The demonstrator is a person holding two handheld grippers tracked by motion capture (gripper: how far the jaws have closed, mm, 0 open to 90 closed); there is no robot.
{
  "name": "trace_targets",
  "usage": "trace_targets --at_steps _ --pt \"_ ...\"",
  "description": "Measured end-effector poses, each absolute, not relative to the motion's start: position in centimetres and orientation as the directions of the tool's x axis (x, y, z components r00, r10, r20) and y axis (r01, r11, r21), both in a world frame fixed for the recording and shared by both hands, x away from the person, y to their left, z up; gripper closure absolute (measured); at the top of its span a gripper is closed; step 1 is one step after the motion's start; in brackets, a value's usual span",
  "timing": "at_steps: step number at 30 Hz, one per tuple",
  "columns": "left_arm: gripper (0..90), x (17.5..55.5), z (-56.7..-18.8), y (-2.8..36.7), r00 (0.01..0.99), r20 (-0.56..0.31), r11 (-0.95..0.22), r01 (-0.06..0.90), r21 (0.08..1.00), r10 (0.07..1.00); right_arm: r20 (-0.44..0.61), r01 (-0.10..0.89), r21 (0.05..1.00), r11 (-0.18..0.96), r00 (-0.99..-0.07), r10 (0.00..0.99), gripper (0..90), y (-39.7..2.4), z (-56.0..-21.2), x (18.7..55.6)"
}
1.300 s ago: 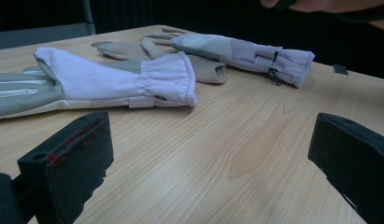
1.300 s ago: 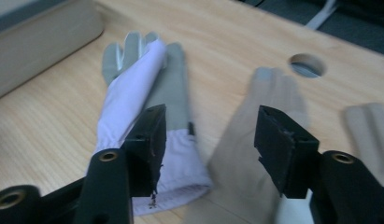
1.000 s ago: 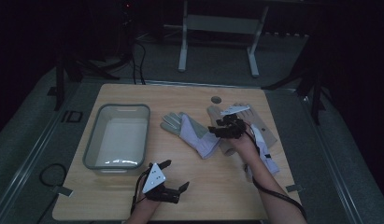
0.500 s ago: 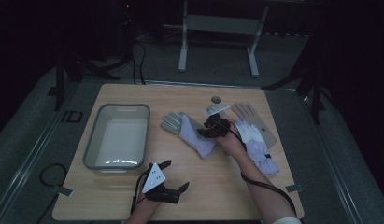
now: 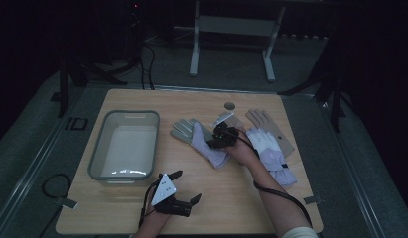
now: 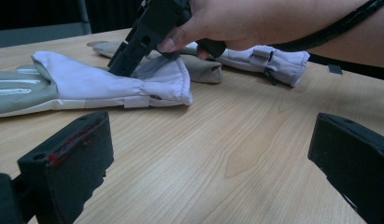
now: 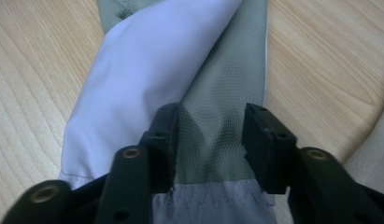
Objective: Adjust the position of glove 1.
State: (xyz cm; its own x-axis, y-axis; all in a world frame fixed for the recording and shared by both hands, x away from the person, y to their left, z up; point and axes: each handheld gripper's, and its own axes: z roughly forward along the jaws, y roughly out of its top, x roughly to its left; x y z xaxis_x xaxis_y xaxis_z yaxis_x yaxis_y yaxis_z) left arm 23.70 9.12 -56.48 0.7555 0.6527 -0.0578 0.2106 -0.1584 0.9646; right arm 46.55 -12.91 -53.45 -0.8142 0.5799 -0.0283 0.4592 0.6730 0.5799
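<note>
Partly hidden beneath the closing right hand-held gripper (image 7: 209, 140): bunched glove (image 7: 171, 60) fabric; left hand-held gripper (image 6: 213, 163) apart.

The glove (image 5: 201, 140) is pale lilac with a grey dotted palm; the tub (image 5: 100, 157) is grey-green.

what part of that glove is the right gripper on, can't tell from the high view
observer: the right gripper straddles the grey textured side of the glove, close to its lilac cuff; its jaws have just been closing.
operator: is cloth actually between them
observer: yes, a puckered fold of the grey cloth sits between the jaws and touches both.
operator: left gripper holding anything
observer: no, the left gripper is wide open with nothing between its jaws, low over the bare table.
</note>
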Motion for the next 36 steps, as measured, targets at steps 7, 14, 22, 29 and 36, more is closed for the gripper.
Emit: trace_targets --at_steps 7,14,22,29,36 --pt "0.1 23.7 -56.5 9.1 0.754 -0.06 -0.157 0.213 0.964 0.654 -0.003 0.525 0.58 0.623 -0.764 0.645 86.8 -12.5 -53.2 46.0" --pt "0.1 23.7 -56.5 9.1 0.752 -0.057 -0.158 0.211 0.965 0.657 0.093 0.623 0.65 0.435 -0.634 0.768 87.7 -13.1 -51.7 44.2" --pt "0.1 23.7 -56.5 9.0 0.751 -0.058 -0.156 0.211 0.965 0.657 0.254 0.664 0.726 0.177 -0.498 0.829 87.6 -14.7 -49.5 40.8" --pt "0.1 23.6 -56.5 9.0 0.749 -0.045 -0.165 0.204 0.965 0.661 0.284 0.659 0.752 0.025 -0.358 0.889 87.4 -15.6 -49.0 37.1" --pt "0.1 23.6 -56.5 8.9 0.748 -0.042 -0.167 0.203 0.965 0.662 0.309 0.67 0.741 -0.044 -0.282 0.908 87.2 -16.1 -50.2 35.2"
